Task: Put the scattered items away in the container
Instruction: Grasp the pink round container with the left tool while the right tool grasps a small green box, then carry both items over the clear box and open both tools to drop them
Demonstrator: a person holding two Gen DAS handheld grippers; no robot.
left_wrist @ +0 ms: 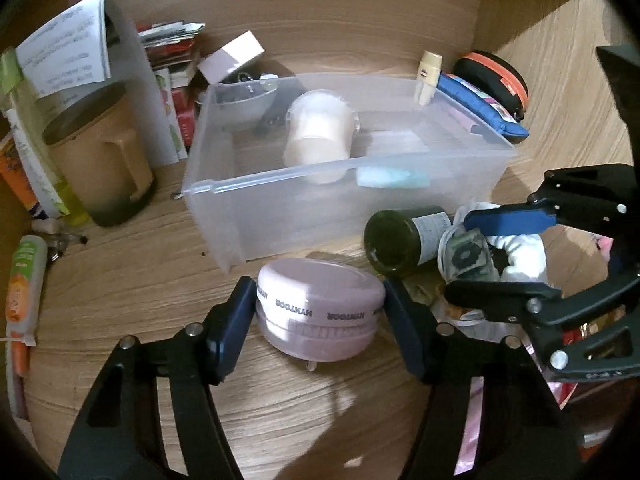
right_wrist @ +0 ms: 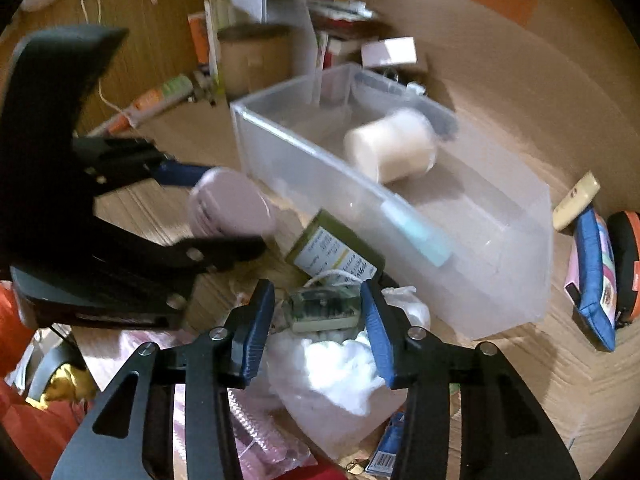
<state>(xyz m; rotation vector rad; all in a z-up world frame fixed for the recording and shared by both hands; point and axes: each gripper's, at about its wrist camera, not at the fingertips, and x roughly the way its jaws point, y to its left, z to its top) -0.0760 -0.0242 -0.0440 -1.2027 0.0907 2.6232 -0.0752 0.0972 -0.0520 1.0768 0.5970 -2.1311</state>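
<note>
Left wrist view: pink case [left_wrist: 320, 312] sits between the left fingers [left_wrist: 240, 320], clenched on its sides, just before the bin [left_wrist: 224, 208]. Right gripper [right_wrist: 318, 312] clamps the banknote bag [right_wrist: 320, 308]. Squeeze evenly, lift straight.

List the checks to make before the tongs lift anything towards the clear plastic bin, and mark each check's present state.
1. Left tongs touch both sides of the lilac round case: ok.
2. Right tongs press firmly on the small clear box: cannot tell.
3. Bare floor left in the clear plastic bin: ok.
4. Dark green glass bottle lies well away from the right tongs: not ok, it is close beside them.
</note>
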